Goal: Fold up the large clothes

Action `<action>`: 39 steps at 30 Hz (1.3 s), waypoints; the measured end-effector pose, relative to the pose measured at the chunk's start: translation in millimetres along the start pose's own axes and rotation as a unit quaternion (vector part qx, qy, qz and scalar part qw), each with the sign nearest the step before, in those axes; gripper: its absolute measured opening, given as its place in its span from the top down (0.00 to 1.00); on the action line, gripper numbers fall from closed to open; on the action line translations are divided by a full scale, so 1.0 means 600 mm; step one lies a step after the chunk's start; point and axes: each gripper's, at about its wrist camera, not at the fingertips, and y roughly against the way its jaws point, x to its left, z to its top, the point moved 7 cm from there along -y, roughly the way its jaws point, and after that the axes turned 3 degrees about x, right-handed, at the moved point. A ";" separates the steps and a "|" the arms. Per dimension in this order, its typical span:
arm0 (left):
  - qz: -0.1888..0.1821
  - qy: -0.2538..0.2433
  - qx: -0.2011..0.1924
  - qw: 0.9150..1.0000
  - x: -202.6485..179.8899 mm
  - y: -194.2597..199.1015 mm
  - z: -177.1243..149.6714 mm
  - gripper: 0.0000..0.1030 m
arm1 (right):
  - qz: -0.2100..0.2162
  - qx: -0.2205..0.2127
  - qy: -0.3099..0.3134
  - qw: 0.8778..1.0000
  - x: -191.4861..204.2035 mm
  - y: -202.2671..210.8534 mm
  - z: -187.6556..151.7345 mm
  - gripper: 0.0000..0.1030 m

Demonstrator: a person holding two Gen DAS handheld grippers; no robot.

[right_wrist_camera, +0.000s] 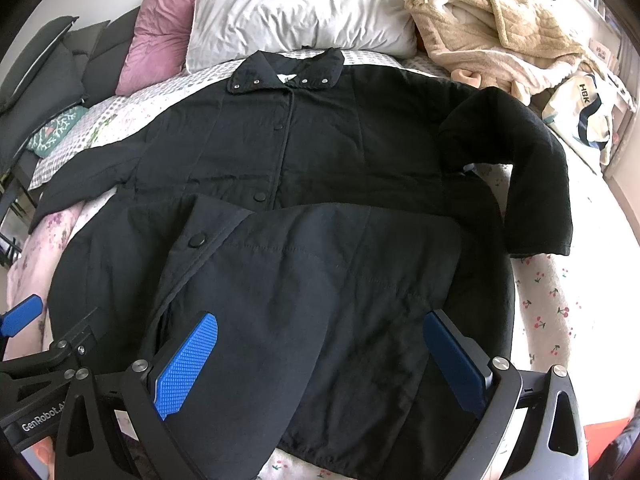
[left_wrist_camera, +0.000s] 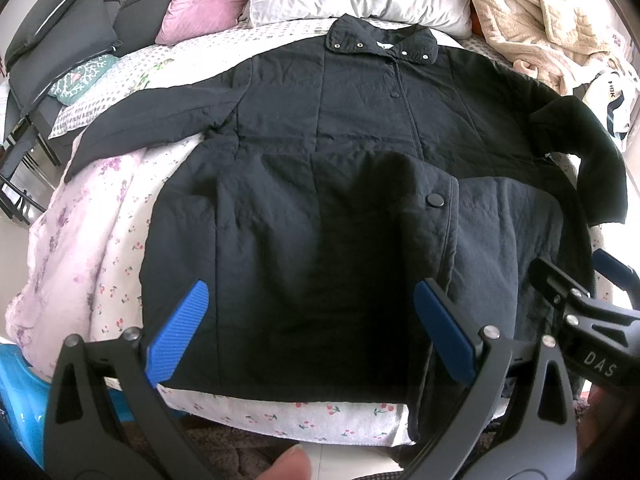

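Observation:
A large black padded coat [left_wrist_camera: 320, 112] [right_wrist_camera: 340, 140] lies front up on the bed, its collar at the far end by the pillows. One front panel near the hem is turned back, and a snap button [left_wrist_camera: 434, 200] [right_wrist_camera: 196, 240] shows on it. The left sleeve [left_wrist_camera: 152, 120] stretches out flat. The right sleeve [right_wrist_camera: 532, 184] bends back toward the hem. My left gripper [left_wrist_camera: 312, 320] hovers open over the hem's left half, nothing between its blue pads. My right gripper [right_wrist_camera: 320, 356] hovers open over the right half, also holding nothing. Each gripper's side shows in the other view: the right gripper [left_wrist_camera: 576, 280], the left gripper [right_wrist_camera: 52, 324].
The floral bed sheet [left_wrist_camera: 280, 412] shows below the hem at the bed's near edge. A white pillow [right_wrist_camera: 300, 8] and a pink cushion [right_wrist_camera: 160, 28] sit at the head. A beige fleece robe [right_wrist_camera: 492, 36] and a white bag [right_wrist_camera: 580, 116] lie far right. Grey cushions [left_wrist_camera: 68, 36] stand left.

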 end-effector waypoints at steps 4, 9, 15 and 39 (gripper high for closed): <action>-0.002 0.001 0.002 1.000 -0.001 0.000 0.000 0.01 | 0.000 0.000 0.000 1.000 0.001 -0.001 -0.001 0.00; -0.003 0.001 0.002 1.000 -0.001 -0.003 -0.002 0.01 | 0.001 0.003 -0.001 1.000 0.001 -0.002 -0.002 0.00; -0.003 0.003 0.004 1.000 0.000 -0.002 -0.005 0.01 | 0.001 0.003 -0.001 1.000 0.000 -0.002 -0.002 0.00; 0.010 -0.019 -0.027 0.999 0.027 0.000 0.003 0.01 | -0.003 -0.010 0.011 1.000 -0.012 0.000 -0.001 0.00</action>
